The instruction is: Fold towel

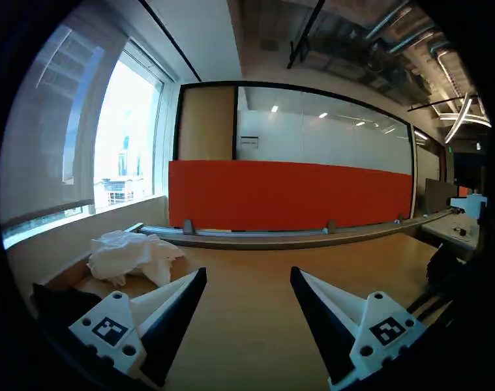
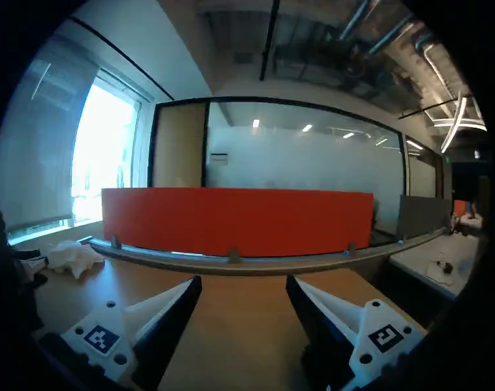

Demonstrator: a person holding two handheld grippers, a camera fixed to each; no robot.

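I find left claw [image 1: 247, 274] and right claw [image 2: 244, 280] released, empty. Crumpled white towel [image 1: 133, 255], mid-left, looks soft and light; I'd pinch a corner.

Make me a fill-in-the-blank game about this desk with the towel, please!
The crumpled cloth towel on the light wooden desk is coloured ____.
The towel lies at the desk's end nearest the bright ____.
The left hand-held gripper and the right hand-held gripper both stand ____, holding nothing.
Missing words: white; window; open.
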